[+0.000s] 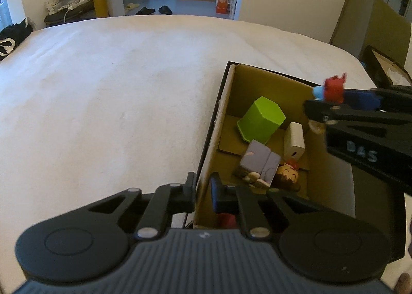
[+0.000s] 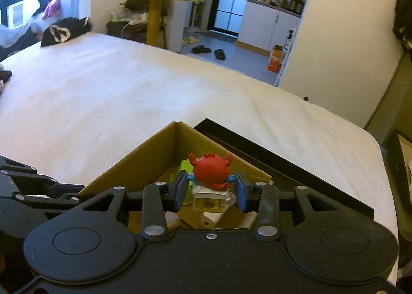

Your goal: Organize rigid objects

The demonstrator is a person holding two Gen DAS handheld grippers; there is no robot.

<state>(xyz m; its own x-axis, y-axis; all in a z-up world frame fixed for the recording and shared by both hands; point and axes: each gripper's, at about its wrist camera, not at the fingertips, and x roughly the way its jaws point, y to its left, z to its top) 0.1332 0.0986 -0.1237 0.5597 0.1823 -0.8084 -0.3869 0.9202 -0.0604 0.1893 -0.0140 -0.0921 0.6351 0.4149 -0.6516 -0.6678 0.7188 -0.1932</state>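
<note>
Holding a red crab toy (image 2: 210, 173) over the box (image 1: 221, 124) on the bed (image 1: 116, 82).
Our right tool (image 2: 211, 191) pinches it; our left tool (image 1: 203, 192) clamps the box wall. Released off-centre, it may topple onto the green block (image 1: 260, 120).

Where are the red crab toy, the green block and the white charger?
red crab toy (image 2: 210, 171), right wrist view, on its round red back.
green block (image 1: 261, 119), left wrist view, on its side face.
white charger (image 1: 294, 140), left wrist view, on its long face.
</note>
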